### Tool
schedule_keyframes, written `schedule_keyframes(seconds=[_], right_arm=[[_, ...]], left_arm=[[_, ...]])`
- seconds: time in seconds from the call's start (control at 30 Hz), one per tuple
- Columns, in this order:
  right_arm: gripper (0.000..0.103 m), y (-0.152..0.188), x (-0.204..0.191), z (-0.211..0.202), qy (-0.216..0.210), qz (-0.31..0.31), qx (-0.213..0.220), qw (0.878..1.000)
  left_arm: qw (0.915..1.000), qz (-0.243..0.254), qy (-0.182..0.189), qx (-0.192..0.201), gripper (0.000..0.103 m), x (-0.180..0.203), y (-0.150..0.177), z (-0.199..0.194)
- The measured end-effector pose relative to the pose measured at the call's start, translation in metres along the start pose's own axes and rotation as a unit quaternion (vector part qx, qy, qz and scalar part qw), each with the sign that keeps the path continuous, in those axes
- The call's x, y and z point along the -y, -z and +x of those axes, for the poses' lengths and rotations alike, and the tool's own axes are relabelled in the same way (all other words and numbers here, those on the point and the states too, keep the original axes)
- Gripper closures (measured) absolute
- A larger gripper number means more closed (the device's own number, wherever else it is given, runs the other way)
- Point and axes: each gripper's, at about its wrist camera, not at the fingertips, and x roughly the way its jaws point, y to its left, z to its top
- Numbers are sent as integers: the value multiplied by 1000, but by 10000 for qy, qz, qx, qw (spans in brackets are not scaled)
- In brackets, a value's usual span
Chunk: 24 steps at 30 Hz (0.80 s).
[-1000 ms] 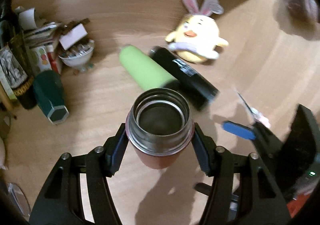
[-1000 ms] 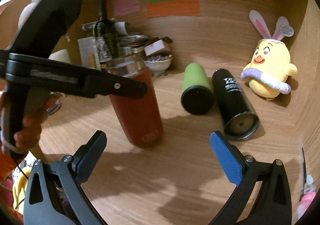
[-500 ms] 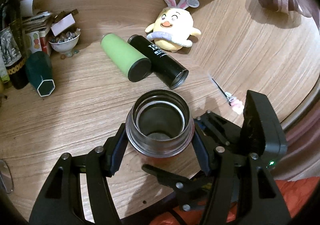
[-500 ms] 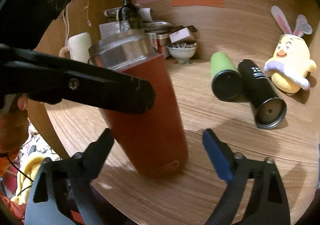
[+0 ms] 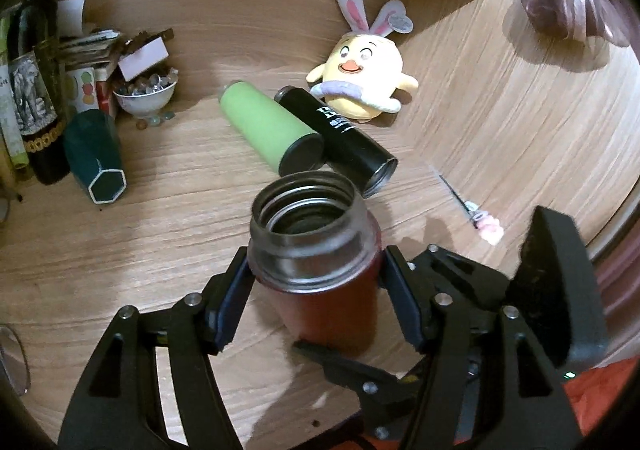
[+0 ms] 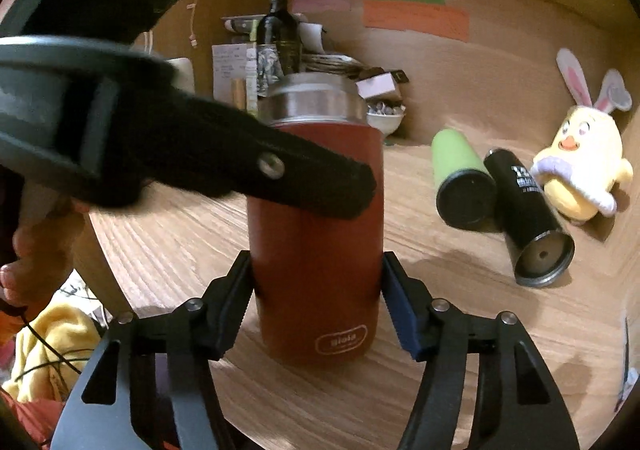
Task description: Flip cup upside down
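Observation:
The cup is a red insulated tumbler (image 6: 316,250) with a steel threaded rim, upright with its mouth up (image 5: 308,209). My left gripper (image 5: 316,290) is shut on it just below the rim and holds it over the table's front edge. My right gripper (image 6: 316,298) is closed around the cup's lower body, its blue pads against both sides. The left gripper's finger (image 6: 312,181) crosses the cup's upper body in the right wrist view.
A green tumbler (image 5: 268,125) and a black tumbler (image 5: 340,133) lie side by side on the wooden table (image 5: 160,209). A yellow bunny-eared plush (image 5: 364,77) sits behind them. A dark green hexagonal cup (image 5: 94,155), a bowl of pebbles (image 5: 144,93), a wine bottle (image 6: 280,33) and clutter stand at the back left.
The right gripper came in from the front and closed around the cup's lower body. The left gripper kept its grip, and the cup now stands upright.

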Motion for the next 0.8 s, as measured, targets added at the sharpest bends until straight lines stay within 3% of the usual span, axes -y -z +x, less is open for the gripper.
schedule_keyframes(seconds=[0.3,0.63,0.8], right_arm=[[44,-3,-3,3,-121,-74,-80,9999],[44,-2,-5,8,-155,-65,-185,9997],[44,-1,-6,11,-173,-76,-184,9997]], left_arm=[[9993,41,-354,81,26,-12,5,6],[9972,-697,234,-149,19,-44,10,22],[9955,-862,310,-243,13,-48,14,32]])
